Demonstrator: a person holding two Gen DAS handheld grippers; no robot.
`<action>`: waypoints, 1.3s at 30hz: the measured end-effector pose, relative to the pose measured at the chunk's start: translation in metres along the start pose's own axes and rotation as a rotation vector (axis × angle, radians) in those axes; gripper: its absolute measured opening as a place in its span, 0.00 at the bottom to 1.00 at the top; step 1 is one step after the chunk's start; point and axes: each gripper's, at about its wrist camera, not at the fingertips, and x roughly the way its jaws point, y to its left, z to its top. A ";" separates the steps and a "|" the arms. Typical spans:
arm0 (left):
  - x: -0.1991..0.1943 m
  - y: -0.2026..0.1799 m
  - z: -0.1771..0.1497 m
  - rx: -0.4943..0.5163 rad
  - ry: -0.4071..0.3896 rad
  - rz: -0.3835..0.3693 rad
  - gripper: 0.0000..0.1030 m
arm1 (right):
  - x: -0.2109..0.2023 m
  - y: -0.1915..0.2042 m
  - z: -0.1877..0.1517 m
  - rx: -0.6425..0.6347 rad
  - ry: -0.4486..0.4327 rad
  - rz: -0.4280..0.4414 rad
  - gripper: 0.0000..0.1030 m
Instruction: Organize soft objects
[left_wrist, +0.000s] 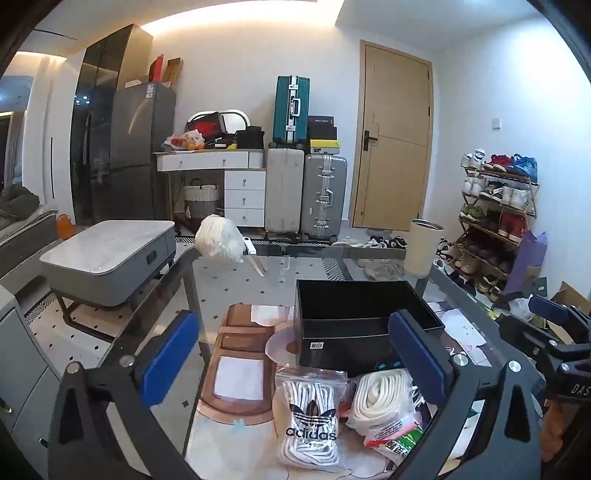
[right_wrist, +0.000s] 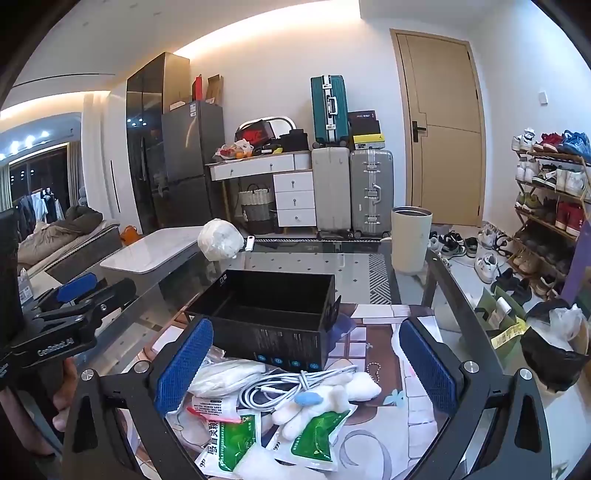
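An open black box (left_wrist: 354, 314) (right_wrist: 266, 306) stands empty on the glass table. In the left wrist view, a bag of white adidas laces (left_wrist: 308, 421) and a bag of cream laces (left_wrist: 384, 398) lie in front of the box. My left gripper (left_wrist: 295, 365) is open above them, holding nothing. In the right wrist view, a white cable (right_wrist: 280, 387), a white plush toy with a blue nose (right_wrist: 325, 398) and green medicine packets (right_wrist: 314, 432) lie in a pile. My right gripper (right_wrist: 306, 373) is open over the pile, empty.
A cream cup (right_wrist: 410, 238) and a white plastic bundle (right_wrist: 219, 240) stand at the table's far edge. A black bag (right_wrist: 554, 350) sits off the table's right side. Suitcases, a white desk and a shoe rack (right_wrist: 550, 199) line the far walls.
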 end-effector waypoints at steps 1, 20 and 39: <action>0.002 0.000 0.000 -0.003 0.006 0.002 1.00 | -0.002 0.001 0.001 -0.001 -0.001 -0.001 1.00; 0.003 0.001 -0.001 0.001 0.013 0.035 1.00 | 0.003 0.004 -0.003 -0.001 0.004 0.006 1.00; 0.001 0.000 -0.002 0.013 0.014 0.032 1.00 | 0.007 0.004 -0.008 -0.009 0.012 0.014 1.00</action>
